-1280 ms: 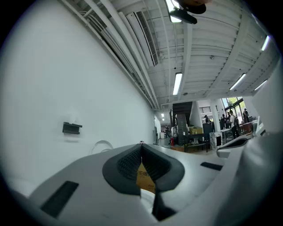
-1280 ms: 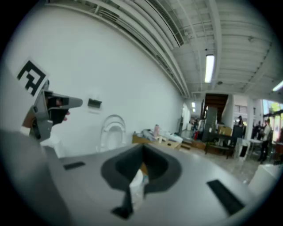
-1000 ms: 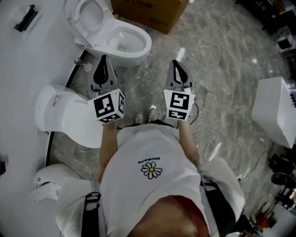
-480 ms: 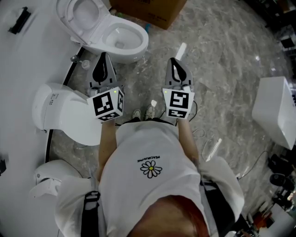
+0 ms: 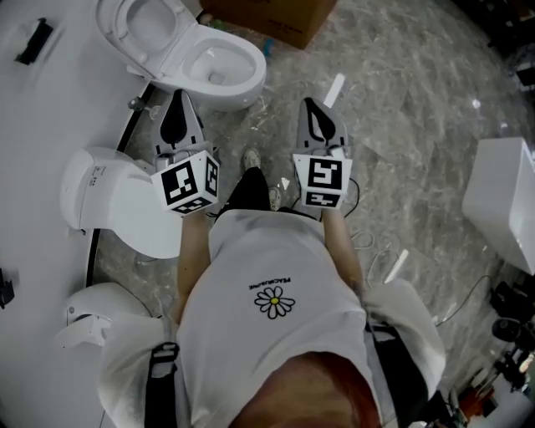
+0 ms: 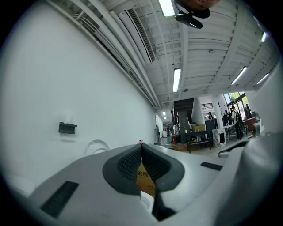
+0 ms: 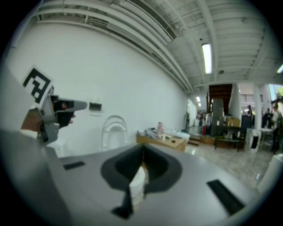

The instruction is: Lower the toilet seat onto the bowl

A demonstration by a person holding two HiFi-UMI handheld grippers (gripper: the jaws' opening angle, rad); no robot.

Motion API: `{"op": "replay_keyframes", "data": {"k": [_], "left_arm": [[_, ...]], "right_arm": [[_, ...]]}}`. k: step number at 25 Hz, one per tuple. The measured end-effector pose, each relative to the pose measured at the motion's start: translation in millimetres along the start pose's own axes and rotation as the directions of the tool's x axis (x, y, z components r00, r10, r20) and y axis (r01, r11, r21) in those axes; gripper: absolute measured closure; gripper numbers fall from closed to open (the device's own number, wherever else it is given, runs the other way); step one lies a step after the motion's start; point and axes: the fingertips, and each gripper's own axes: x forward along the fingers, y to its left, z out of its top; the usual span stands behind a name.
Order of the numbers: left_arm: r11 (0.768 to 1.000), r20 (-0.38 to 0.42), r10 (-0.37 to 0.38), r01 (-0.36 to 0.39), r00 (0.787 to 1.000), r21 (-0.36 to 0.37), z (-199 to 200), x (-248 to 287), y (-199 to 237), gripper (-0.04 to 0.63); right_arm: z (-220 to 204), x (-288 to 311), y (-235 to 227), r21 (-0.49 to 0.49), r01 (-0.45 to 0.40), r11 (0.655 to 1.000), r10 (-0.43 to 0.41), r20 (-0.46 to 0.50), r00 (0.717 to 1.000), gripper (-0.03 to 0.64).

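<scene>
To the left of the left gripper [image 5: 177, 95] stands a closed toilet [image 5: 117, 201], just beside its marker cube, and another white toilet [image 5: 92, 313] stands behind it, lower at the wall. The left gripper has its jaws pressed together and there is nothing between them. Ahead of its tips stands the open toilet bowl [image 5: 219, 71], near but not touching. The toilet seat [image 5: 138, 27] is upright behind the bowl, ahead of this gripper and a little to its left. In the left gripper view only the round top of the seat [image 6: 96, 145] shows above the jaws. The right gripper [image 5: 311, 104] is held beside the left one, apart from it, with its jaws also closed on nothing. From this gripper the bowl lies ahead and to the left, and the seat [image 7: 114, 130] stands against the white wall. A cardboard box [image 5: 276, 18] is ahead of the right gripper, just beside the bowl. Well to its right stands a white cabinet [image 5: 501, 201] on the marbled floor [image 5: 401, 109].
</scene>
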Motion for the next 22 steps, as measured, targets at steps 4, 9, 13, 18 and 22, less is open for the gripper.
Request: {"op": "replay_keyframes", "data": {"k": [4, 9, 13, 18, 22], "left_arm": [[1.0, 0.028, -0.004, 0.004, 1.0, 0.005, 11, 10, -9, 0.574], [1.0, 0.051, -0.002, 0.004, 0.999, -0.031, 14, 17, -14, 0.575], [1.0, 0.069, 0.018, -0.017, 0.997, -0.005, 18, 25, -7, 0.575], [1.0, 0.067, 0.007, -0.007, 0.998, -0.004, 8, 51, -2, 0.575], [1.0, 0.033, 0.019, -0.019, 0.999, -0.001, -10, 78, 5, 0.575]], "right_arm": [[8, 5, -8, -0.005, -0.01, 1.0, 0.01, 0.021, 1.0, 0.586], [14, 13, -18, -0.016, -0.008, 1.0, 0.009, 0.048, 0.999, 0.586], [19, 25, -19, -0.027, -0.012, 1.0, 0.013, 0.051, 0.999, 0.586], [16, 53, -22, -0.035, -0.014, 0.999, 0.015, 0.041, 0.999, 0.586], [6, 78, -25, -0.045, -0.021, 0.999, 0.021, 0.002, 1.0, 0.586]]}}
